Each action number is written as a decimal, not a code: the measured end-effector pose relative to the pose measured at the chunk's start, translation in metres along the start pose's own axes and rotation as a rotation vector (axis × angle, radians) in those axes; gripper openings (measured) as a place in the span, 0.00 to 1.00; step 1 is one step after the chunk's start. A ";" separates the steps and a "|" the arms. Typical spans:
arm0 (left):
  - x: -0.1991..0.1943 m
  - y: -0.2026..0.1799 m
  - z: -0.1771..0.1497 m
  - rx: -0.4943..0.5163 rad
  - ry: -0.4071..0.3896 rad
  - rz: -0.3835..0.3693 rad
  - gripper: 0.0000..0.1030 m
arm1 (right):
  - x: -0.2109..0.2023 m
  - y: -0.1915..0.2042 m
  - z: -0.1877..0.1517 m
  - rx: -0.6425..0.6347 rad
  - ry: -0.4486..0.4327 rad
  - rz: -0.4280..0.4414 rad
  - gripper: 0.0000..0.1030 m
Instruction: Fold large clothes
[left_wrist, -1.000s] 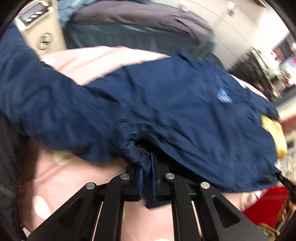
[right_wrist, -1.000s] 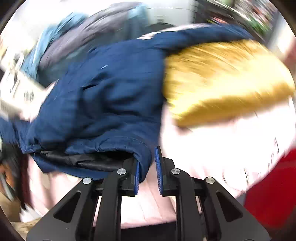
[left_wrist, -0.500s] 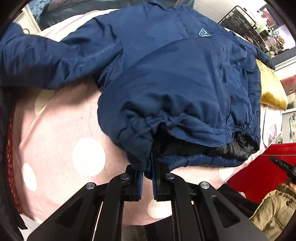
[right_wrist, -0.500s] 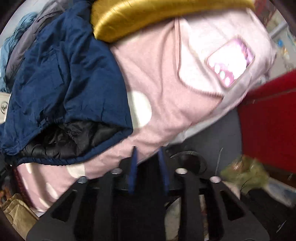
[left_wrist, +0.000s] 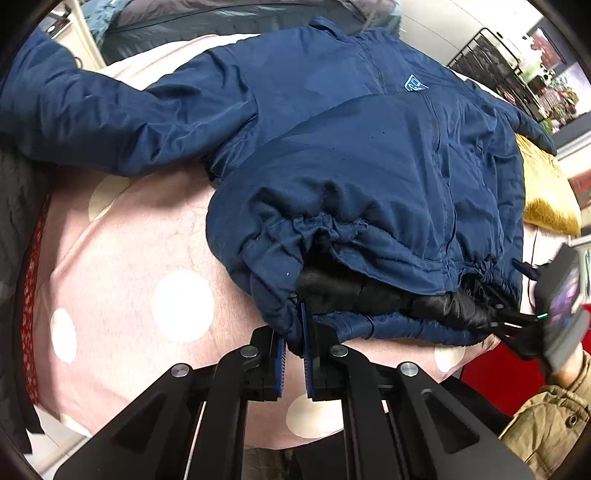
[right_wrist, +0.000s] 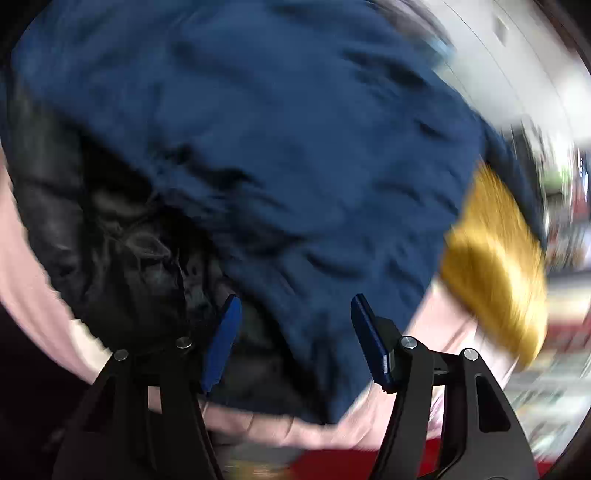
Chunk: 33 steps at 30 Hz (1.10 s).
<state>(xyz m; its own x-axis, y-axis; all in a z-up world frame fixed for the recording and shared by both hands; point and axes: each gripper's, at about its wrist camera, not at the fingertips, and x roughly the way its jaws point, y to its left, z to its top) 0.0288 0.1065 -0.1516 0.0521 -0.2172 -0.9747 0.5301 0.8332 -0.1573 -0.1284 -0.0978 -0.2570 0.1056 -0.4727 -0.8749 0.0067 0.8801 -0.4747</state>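
Note:
A navy blue padded jacket (left_wrist: 369, 155) with black lining lies on a pink bed cover with white dots (left_wrist: 122, 266), its hem toward me and one sleeve stretched out to the left. My left gripper (left_wrist: 293, 350) is shut on the left corner of the jacket's hem. My right gripper (right_wrist: 295, 332) is open, its blue pads on either side of the hem's right corner where the black lining (right_wrist: 122, 229) shows; that view is blurred. The right gripper also shows in the left wrist view (left_wrist: 517, 321) at the hem's right end.
A yellow cushion (left_wrist: 546, 199) lies at the jacket's right side and shows in the right wrist view (right_wrist: 495, 258). Grey and blue bedding (left_wrist: 221, 22) is piled behind. A red surface (left_wrist: 491, 384) stands below the bed edge on the right.
My right gripper let go, swung away, then came back open to the hem's right corner. My left gripper kept hold and laid the jacket flatter on the bed.

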 end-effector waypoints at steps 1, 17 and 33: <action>-0.001 -0.001 -0.002 -0.008 -0.001 0.003 0.07 | 0.005 0.007 0.003 -0.052 -0.004 -0.041 0.52; 0.033 -0.052 -0.088 0.158 0.212 0.088 0.07 | -0.012 -0.254 -0.207 0.862 0.159 0.072 0.00; 0.028 -0.041 -0.099 -0.007 0.184 0.119 0.07 | -0.011 -0.108 -0.086 0.144 -0.110 0.032 0.18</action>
<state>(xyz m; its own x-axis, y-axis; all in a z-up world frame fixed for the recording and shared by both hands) -0.0751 0.1164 -0.1882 -0.0420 -0.0214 -0.9989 0.5237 0.8509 -0.0403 -0.2161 -0.1914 -0.2045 0.2163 -0.4431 -0.8700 0.1426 0.8958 -0.4209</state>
